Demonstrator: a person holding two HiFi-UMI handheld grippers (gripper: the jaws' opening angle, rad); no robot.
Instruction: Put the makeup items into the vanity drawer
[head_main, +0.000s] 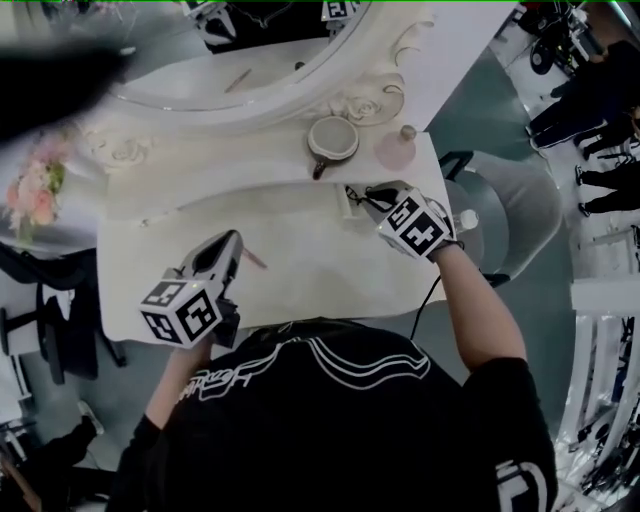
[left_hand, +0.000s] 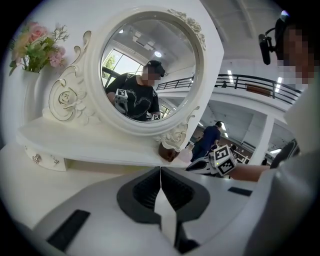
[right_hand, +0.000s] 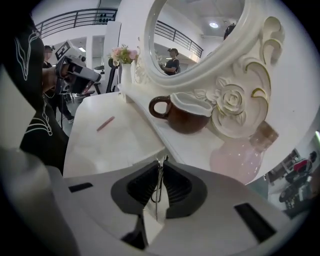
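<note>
Thin metal item (right_hand: 158, 187): pinched in my right hand-held gripper (right_hand: 160, 161), mostly hidden between the pads. I could not identify it. Its long axis ran along the jaws. Pink pencil (head_main: 254, 260): lay flat and diagonal on the desk (head_main: 310, 275), just beside my left hand-held gripper (left_hand: 160, 171), which was closed and empty.

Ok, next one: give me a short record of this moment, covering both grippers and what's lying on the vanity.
left gripper: fingers together, nothing between them, above the vanity top
right gripper: fingers shut on a thin metal item, near the top's right end
on the top: pink pencil, not held
on the shelf below the mirror: brown mug, pink bottle
</note>
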